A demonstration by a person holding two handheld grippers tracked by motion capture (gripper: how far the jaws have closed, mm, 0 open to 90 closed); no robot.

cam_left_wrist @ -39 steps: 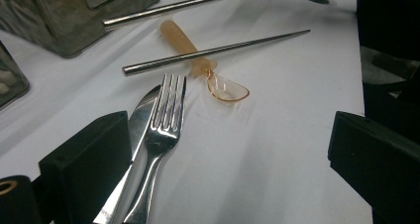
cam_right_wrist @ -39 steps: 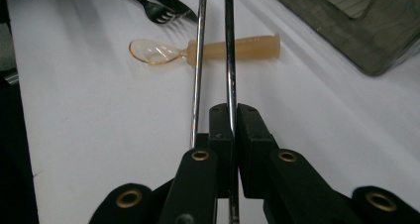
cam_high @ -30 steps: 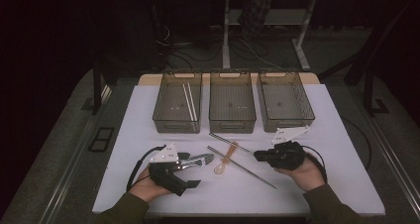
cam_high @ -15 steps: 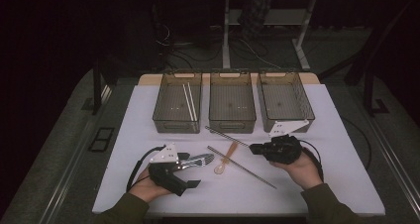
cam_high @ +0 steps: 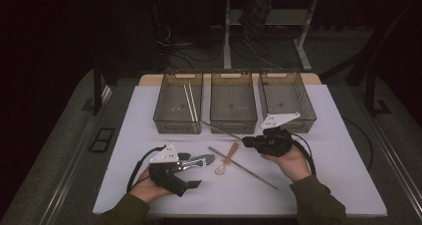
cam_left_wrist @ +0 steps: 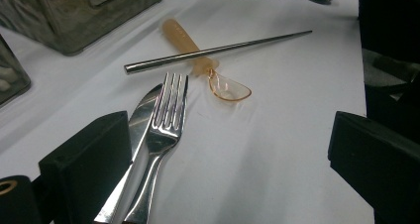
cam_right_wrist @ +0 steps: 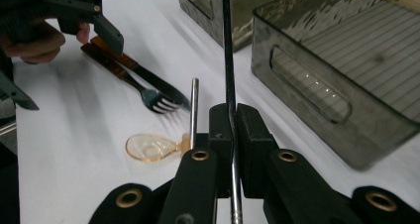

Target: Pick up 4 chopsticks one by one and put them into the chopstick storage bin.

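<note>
right gripper (cam_right_wrist: pixel 231 130): jaws clamped on thin steel chopstick (cam_right_wrist: pixel 227 50), lifted off table, aimed at smoky plastic bins (cam_high: pixel 232 105), likely for sorting | left gripper (cam_left_wrist: pixel 218 154): jaws wide, nothing held, beside steel fork (cam_left_wrist: pixel 166 120)

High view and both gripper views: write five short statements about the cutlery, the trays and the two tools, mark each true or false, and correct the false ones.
1. The right tool is shut on a metal chopstick. True.
2. The left tool is shut on the fork. False: its jaws stand wide apart, and the fork lies on the table between them.
3. The amber spoon lies in the middle tray. False: it lies on the white table.
4. A second metal chopstick lies across the amber spoon's handle. True.
5. The left tray holds a knife. False: it holds two pale sticks.
</note>
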